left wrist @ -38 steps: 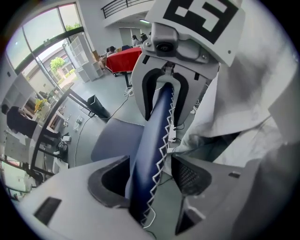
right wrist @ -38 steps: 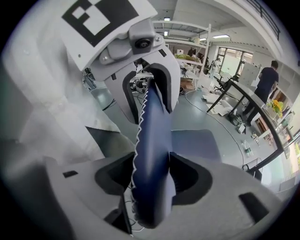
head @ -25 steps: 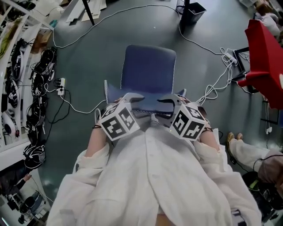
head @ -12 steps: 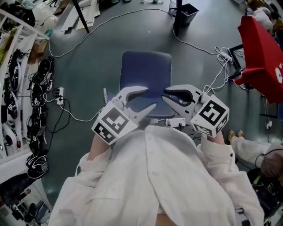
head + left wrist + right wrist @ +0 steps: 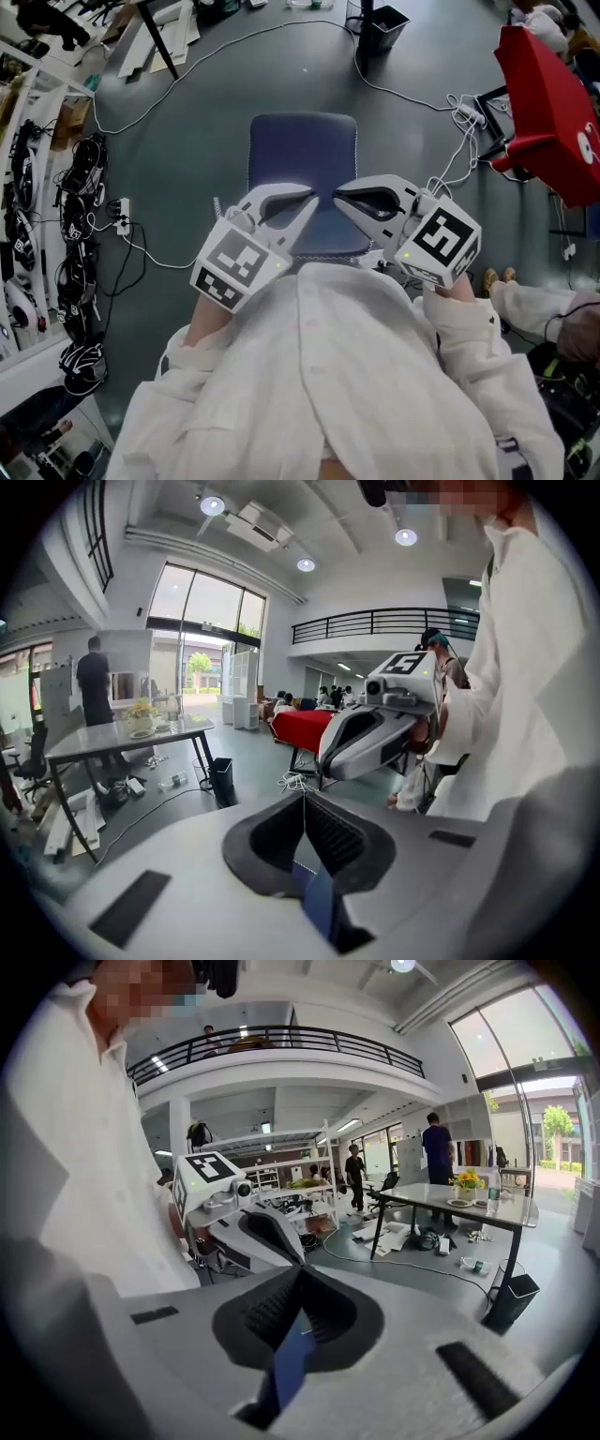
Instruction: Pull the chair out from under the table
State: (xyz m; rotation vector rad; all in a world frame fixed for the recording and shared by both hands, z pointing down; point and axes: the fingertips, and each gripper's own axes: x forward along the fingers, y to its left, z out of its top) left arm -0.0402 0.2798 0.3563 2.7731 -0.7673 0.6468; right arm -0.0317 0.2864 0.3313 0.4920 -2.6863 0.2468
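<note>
"Blue padded chair [image 5: 303, 159], where does it stand now?" asks the first observer.

"It stands free on the grey floor [image 5: 187, 112], below and just ahead of both grippers, and its near edge is under their tips," answers the second. "No table is over it. In the right gripper view, a grey-topped table on black legs [image 5: 459, 1206] shows well ahead of that gripper, apart from the chair."

"And what has just changed?"

"A second ago the left gripper [image 5: 309, 204] and the right gripper [image 5: 339, 199] were low at the near edge of the chair, with the jaws spread. Since then both have come up and away from it, in front of the person's white shirt [image 5: 347, 375]. Their jaws have just been closing. Now each pair is together, tip against tip, and nothing is between them. The blue strip in each gripper view is only the chair below, seen through the gap behind the tips."

"So the chair is let go?"

"Yes, neither gripper touches it. The second observer judges from this that the pull is finished: the chair is already out, with open floor on all sides. If it had to go further, both grippers would first have to open again and go down to the near edge."
</note>
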